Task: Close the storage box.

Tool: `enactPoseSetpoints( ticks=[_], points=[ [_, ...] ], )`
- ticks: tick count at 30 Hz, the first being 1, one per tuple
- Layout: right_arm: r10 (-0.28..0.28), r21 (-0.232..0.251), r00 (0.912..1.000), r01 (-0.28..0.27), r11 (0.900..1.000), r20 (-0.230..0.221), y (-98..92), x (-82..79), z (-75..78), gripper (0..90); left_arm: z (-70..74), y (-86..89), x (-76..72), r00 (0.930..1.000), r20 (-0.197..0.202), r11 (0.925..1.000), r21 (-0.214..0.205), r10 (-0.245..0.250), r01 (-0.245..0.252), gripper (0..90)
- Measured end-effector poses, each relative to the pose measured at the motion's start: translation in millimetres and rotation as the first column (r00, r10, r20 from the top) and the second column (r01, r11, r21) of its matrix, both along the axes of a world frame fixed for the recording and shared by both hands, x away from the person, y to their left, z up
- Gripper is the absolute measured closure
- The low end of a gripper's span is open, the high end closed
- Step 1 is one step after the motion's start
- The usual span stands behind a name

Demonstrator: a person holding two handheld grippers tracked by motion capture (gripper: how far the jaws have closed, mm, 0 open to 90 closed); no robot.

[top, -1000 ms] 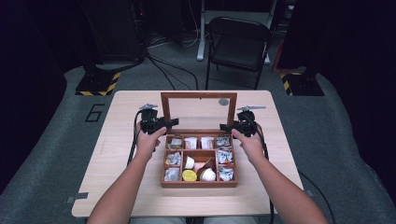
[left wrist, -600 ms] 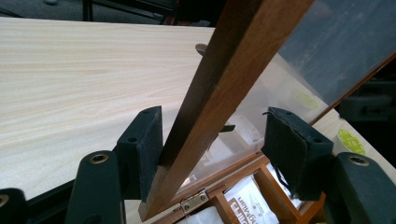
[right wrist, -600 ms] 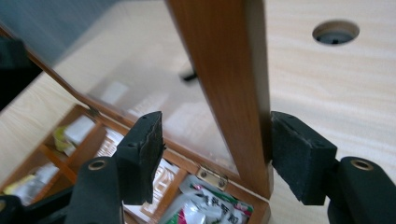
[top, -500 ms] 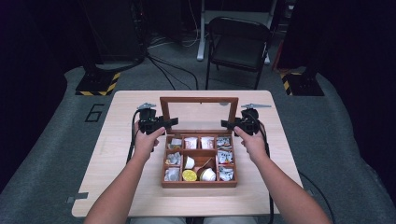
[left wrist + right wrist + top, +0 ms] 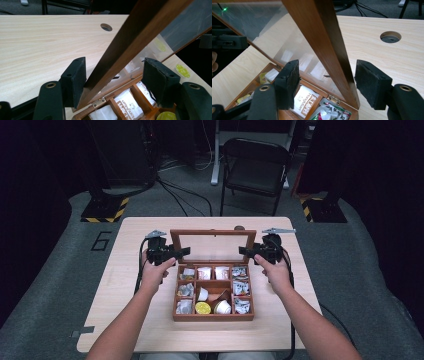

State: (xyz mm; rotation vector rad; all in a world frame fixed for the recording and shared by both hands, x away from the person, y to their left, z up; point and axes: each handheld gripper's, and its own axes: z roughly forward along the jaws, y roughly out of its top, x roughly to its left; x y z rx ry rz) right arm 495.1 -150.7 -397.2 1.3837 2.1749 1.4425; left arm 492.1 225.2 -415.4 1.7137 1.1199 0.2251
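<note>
You have the wooden box (image 5: 212, 312) at the centre of the worktop (image 5: 100, 320), its glazed lid (image 5: 212, 233) tilted up behind the compartments; the left gripper (image 5: 181, 253) sits at the lid's left side rail and the right gripper (image 5: 246, 251) at its right side rail, both in the middle of the high view; in the left gripper view the fingers (image 5: 73, 81) are spread either side of the rail, the left pad touching or nearly touching the wood and the right one well clear, having just opened a little with the rail between them; in the right gripper view the fingers (image 5: 287, 82) also stand apart around the rail (image 5: 329, 50), neither pad pressing on it as far as the angle lets you judge; treat the lid as stiff but fragile, since the frame is rigid timber around a clear pane that looks like glass or acrylic; take hold on the wood only, low on each side rail near the brass hinge (image 5: 333, 99); the varnish will probably be slippery, so keep both sides level; the tea sachets (image 5: 305, 101) inside are light and loose
</note>
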Motion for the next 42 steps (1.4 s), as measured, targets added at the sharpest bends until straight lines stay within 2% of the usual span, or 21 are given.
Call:
enactPoseSetpoints(
  ticks=[6, 12, 17, 23, 26, 32, 38, 42],
  points=[
    [0.02, -0.017, 0.9994, -0.019, 0.9997, 0.028, 2.1, -11.6, 7.5, 36.0, 7.8, 2.4, -10.8, 0.9994, 0.014, 0.9993, 0.017, -0.033, 0.032, 34.1],
    [0.036, -0.026, 0.9981, -0.034, 0.9991, 0.051, 1.2, -25.8, 12.6, 36.0, 17.1, 7.8, -27.5, 0.9976, 0.041, 0.9984, 0.005, -0.056, 0.056, 33.8],
    [0.051, -0.032, 0.9968, -0.049, 0.9983, 0.061, -0.6, -36.0, 11.0, 35.7, 16.3, 9.5, -37.6, 0.9963, 0.05, 0.9973, 0.025, -0.07, 0.069, 33.4],
    [0.067, -0.063, 0.9954, -0.063, 0.9961, 0.068, -1.2, -43.2, 10.8, 35.2, 17.1, 10.0, -45.4, 0.9956, 0.051, 0.9961, 0.044, -0.078, 0.076, 33.3],
    [0.069, -0.057, 0.9949, -0.065, 0.9963, 0.074, -2.4, -45.3, 13.3, 35.2, 20.8, 11.6, -47.7, 0.9951, 0.061, 0.9965, 0.038, -0.077, 0.075, 33.3],
    [0.063, -0.035, 0.9956, -0.061, 0.9975, 0.07, -4.9, -46.9, 20.5, 35.9, 31.6, 15.6, -52.7, 0.9972, 0.046, 0.9982, 0.003, -0.06, 0.059, 33.7],
    [0.066, -0.043, 0.9955, -0.063, 0.9971, 0.068, -5.1, -51.1, 25.7, 36.7, 40.5, 14.9, -60.5, 0.995, 0.074, 0.997, 0.042, -0.068, 0.064, 37.6],
    [0.068, -0.047, 0.9948, -0.065, 0.9968, 0.075, -8.2, -56.3, 28.3, 41.1, 45.9, 17.4, -67.0, 0.9946, 0.075, 0.9963, 0.053, -0.071, 0.067, 41.8]
  ],
)
